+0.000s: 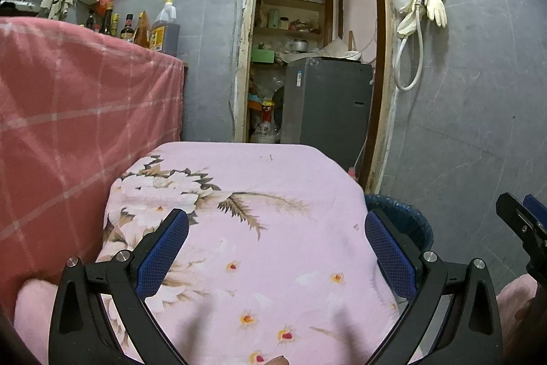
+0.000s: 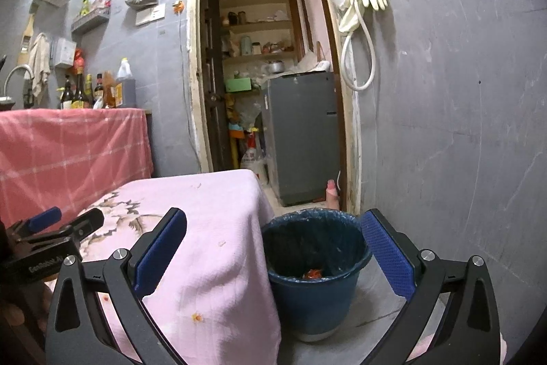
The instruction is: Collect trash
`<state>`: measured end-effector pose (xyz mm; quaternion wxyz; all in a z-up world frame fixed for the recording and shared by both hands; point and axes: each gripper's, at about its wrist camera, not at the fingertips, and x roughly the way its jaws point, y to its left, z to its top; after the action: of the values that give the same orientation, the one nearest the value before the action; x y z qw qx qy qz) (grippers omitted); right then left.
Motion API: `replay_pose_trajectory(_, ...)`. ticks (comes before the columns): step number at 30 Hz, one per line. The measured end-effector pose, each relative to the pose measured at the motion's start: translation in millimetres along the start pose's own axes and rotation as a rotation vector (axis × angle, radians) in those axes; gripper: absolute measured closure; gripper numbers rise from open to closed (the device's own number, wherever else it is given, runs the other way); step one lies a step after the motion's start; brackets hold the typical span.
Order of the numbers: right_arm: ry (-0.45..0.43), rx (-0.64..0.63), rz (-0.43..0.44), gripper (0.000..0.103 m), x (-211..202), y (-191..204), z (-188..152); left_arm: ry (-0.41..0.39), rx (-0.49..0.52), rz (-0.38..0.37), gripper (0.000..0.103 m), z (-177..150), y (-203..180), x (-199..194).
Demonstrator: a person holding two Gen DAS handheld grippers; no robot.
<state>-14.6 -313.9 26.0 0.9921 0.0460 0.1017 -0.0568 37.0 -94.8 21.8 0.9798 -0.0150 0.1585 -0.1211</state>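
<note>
A blue bin [image 2: 318, 289] with a dark liner stands on the floor right of a small table under a pink floral cloth [image 2: 205, 228]. An orange-red scrap of trash [image 2: 312, 273] lies at the bin's bottom. My right gripper [image 2: 273, 248] is open and empty, above and in front of the bin. My left gripper [image 1: 277, 245] is open and empty over the pink cloth [image 1: 259, 228]. The bin's rim [image 1: 403, 211] shows behind its right finger. Each gripper shows at the edge of the other's view.
A counter draped in red checked cloth [image 1: 78, 112] stands to the left, with bottles [image 1: 143, 29] on it. Straight ahead an open doorway leads to a grey fridge [image 2: 304, 135] and shelves. A grey wall with hanging gloves and a hose [image 2: 362, 23] is on the right.
</note>
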Motion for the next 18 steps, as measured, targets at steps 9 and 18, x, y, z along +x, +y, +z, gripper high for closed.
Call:
replay_pose_trajectory(9,0.048,0.025,-0.009,0.0,7,1,-13,0.021,0.007,0.01,0.002,-20,7,4)
replay_pose_trajectory(18,0.062,0.021,-0.017,0.0,11,2,-21,0.021,0.001,0.025,0.002,-23,10,7)
